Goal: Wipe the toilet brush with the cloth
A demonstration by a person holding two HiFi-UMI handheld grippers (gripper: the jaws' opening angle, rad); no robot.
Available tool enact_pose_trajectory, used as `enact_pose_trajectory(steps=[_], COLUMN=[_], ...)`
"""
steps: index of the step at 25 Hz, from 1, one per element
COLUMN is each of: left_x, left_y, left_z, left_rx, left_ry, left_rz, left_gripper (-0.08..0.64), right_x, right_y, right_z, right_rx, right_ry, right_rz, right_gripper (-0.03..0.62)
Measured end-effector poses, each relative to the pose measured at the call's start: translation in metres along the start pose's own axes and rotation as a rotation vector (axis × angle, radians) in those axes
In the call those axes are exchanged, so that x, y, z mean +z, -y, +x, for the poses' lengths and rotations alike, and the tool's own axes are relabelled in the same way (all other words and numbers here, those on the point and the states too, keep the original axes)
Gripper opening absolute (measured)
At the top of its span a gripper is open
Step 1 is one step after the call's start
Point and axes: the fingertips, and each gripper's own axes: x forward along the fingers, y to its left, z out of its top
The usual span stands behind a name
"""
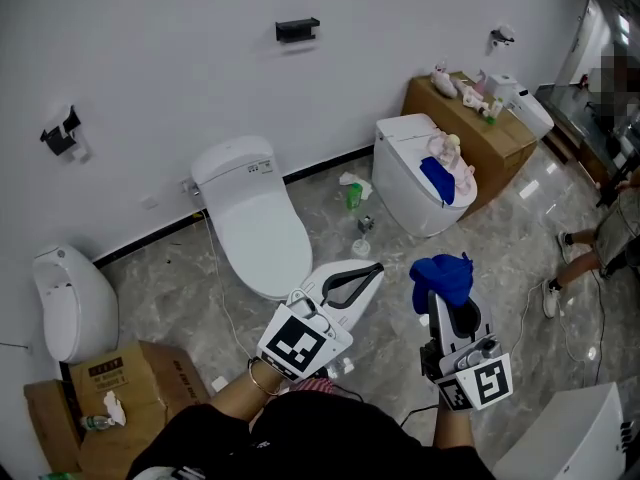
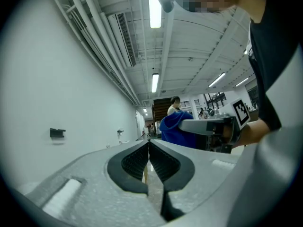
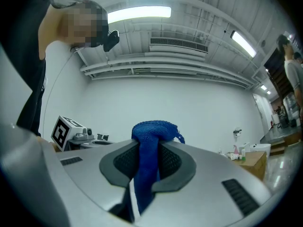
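Nearest to the head camera is our own dark shirt [image 1: 300, 433], and just beyond it are the two grippers, side by side and pointing the same way over the grey marble floor [image 1: 330, 208]. Our left gripper [image 1: 375, 268] has its jaws together with nothing between them. Our right gripper [image 1: 447, 303] is clamped on the blue cloth [image 1: 443, 276], which bunches up over its tips.

We cannot find the toilet brush with certainty. Some small things [image 1: 361, 238] lie on the floor between the white toilet [image 1: 250, 218] and the second toilet [image 1: 405, 173], straight ahead of the left tips, but they are too small to name, so no long axis can be told. If the brush is among them, we judge that the empty left gripper is nearer and should take it.

A green bottle [image 1: 354, 197] stands behind these things. A urinal [image 1: 70, 303] and a cardboard box [image 1: 135, 383] are well apart on the left. A person [image 1: 600, 233] stands at the right.

In the left gripper view the left gripper [image 2: 149, 148] shows its ribbed pads [image 2: 135, 162] closed on each other. The cloth [image 2: 175, 129] and the right gripper's body are just beside it, on the right.

In the right gripper view the right gripper [image 3: 147, 148] squeezes the cloth [image 3: 152, 129] between the pads, and a fold stands above the tips. No brush is seen in either gripper view.
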Motion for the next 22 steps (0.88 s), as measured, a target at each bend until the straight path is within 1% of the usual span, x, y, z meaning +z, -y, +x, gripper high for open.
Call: enact_pose_trajectory(steps=[6, 10, 17, 22], left_x=[-0.011, -0.015, -0.024, -0.033], left_y=[-0.035, -0.049, -0.054, -0.054], left_z=[-0.005, 0.0, 0.009, 0.022], left_rx=[0.005, -0.007, -0.032, -0.043], left_ry=[-0.008, -0.015, -0.016, -0.027], left_rz=[-0.007, -0.011, -0.029, -0.027], left_gripper=[0.005, 0.005, 0.005, 0.005], right_x=[-0.012, -0.017, -0.025, -0.033], right_y=[0.001, 0.004, 0.014, 0.025], right_z=[0.028, 0.041, 0.044, 0.045], right_rx=[-0.017, -0.029, -0.053, -0.062], right_ry=[-0.01, -0.019, -0.041, -0.047], right_rz=[0.004, 0.013, 0.014, 0.02], right_gripper=[0.071, 0.071, 0.071, 0.071])
